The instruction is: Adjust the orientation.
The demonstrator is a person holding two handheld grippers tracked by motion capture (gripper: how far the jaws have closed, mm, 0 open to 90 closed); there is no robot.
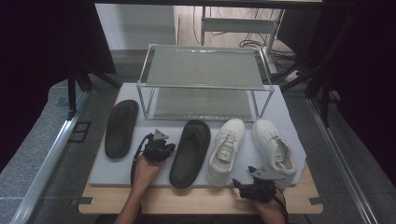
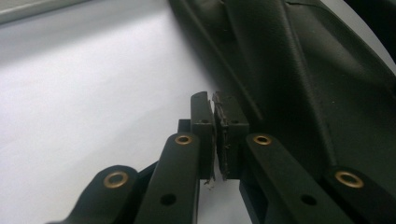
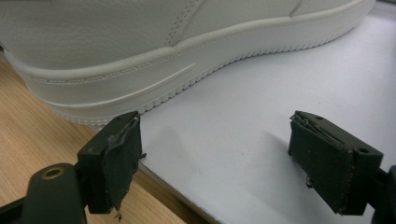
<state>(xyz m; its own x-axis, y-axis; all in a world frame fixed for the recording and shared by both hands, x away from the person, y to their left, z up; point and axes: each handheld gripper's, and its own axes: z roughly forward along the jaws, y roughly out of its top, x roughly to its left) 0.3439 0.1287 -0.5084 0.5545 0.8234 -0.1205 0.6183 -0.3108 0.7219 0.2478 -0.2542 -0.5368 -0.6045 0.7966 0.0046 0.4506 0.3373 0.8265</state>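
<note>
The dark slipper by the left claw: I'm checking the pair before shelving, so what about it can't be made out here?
- Dark slipper, left claw view: toe and heel cut off by the frame.
- Same slipper, high view: sole underneath hidden; surface detail lost in dim light.
- Left claw, high view: tips too small.

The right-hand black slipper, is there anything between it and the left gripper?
Nothing visible. The left gripper, jaws nearly closed with nothing between them, sits on the white mat just left of the black slipper, with bare mat between them.
</note>
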